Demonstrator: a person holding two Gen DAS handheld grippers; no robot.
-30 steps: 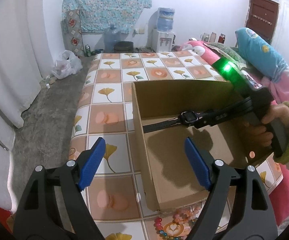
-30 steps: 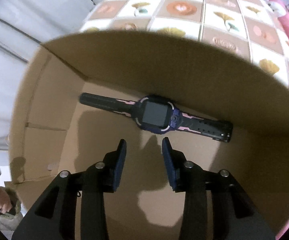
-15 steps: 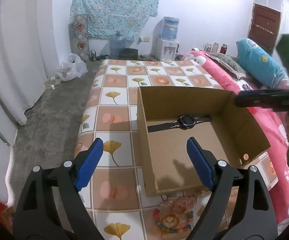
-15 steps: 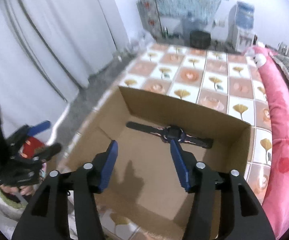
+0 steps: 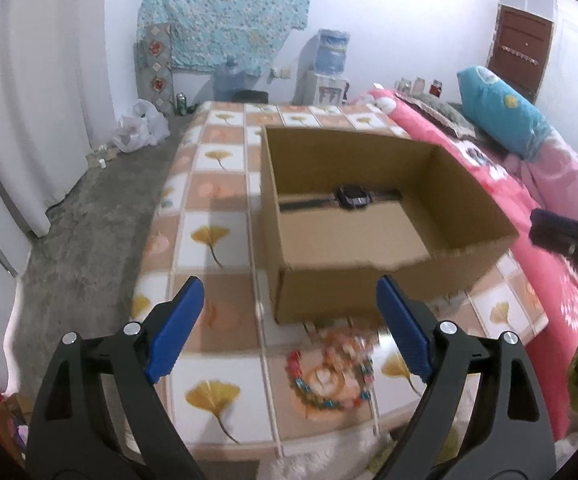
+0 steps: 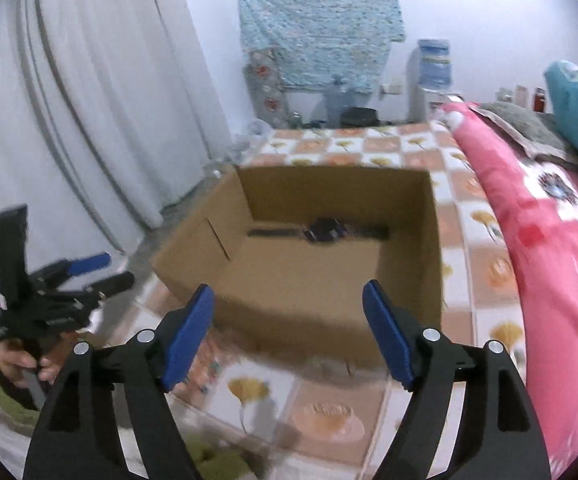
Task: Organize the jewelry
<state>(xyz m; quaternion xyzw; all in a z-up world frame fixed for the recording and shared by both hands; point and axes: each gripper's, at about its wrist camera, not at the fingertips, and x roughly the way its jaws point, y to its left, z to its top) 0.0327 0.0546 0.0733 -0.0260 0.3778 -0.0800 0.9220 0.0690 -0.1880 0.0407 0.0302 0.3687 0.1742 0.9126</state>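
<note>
Pulling our right gripper (image 6: 287, 328) up and back out of the cardboard box (image 5: 361, 280), we are leaving the watch (image 5: 353, 197) behind on the box floor, lying flat along the far wall. A second ago those fingers were narrow and hovering just in front of the watch; now their jaws are opening with nothing between them, and the watch is sitting well beyond the fingertips, past the box's near wall. We are also drawing our left gripper (image 5: 289, 328) back, so the box is now lying ahead of its fingers rather than between them. Its jaws are opening too, standing wide and empty. Just beyond and below the left fingertips, the bead bracelets (image 5: 329, 372) are lying on the patterned tablecloth (image 5: 209, 240), touching or just beside the box's near wall. We are judging the watch as stowed, and the beads as the likely next pick for the left gripper.
</note>
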